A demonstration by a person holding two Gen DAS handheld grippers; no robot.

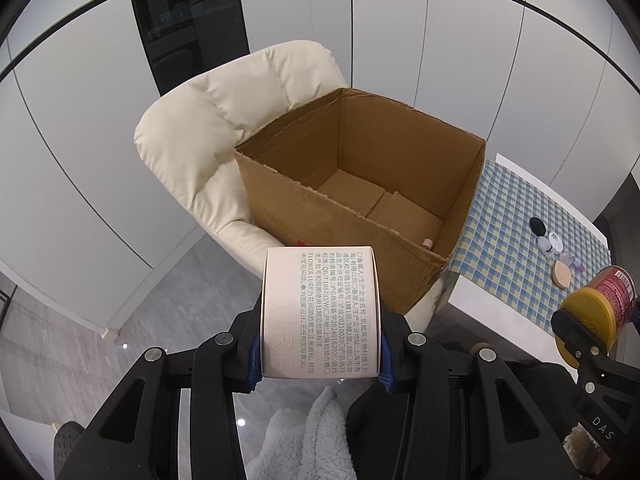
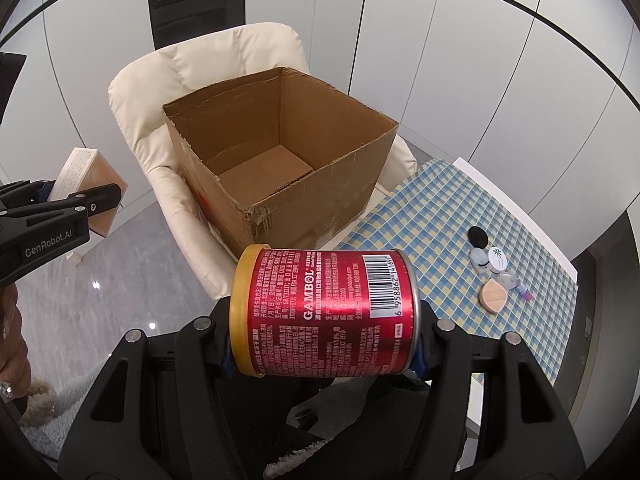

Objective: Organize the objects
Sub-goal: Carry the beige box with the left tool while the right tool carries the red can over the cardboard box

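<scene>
My left gripper (image 1: 320, 350) is shut on a white carton (image 1: 318, 312) printed with small text, held in front of an open cardboard box (image 1: 360, 200) that rests on a cream armchair (image 1: 224, 132). A small pinkish item (image 1: 427, 243) lies in the near right corner of that cardboard box. My right gripper (image 2: 322, 354) is shut on a red can (image 2: 328, 312) with a yellow lid, lying sideways between the pads, near the cardboard box (image 2: 280, 160). In the right wrist view the left gripper (image 2: 60, 208) and its white carton (image 2: 86, 176) appear at the left.
A table with a blue checked cloth (image 2: 440, 224) stands right of the armchair (image 2: 200, 64). On it lie a black round lid (image 2: 478, 236), small jars (image 2: 496, 258), a round wooden-looking pad (image 2: 494, 298) and a small vial (image 2: 524, 291). Grey glossy floor (image 1: 160, 300) lies below.
</scene>
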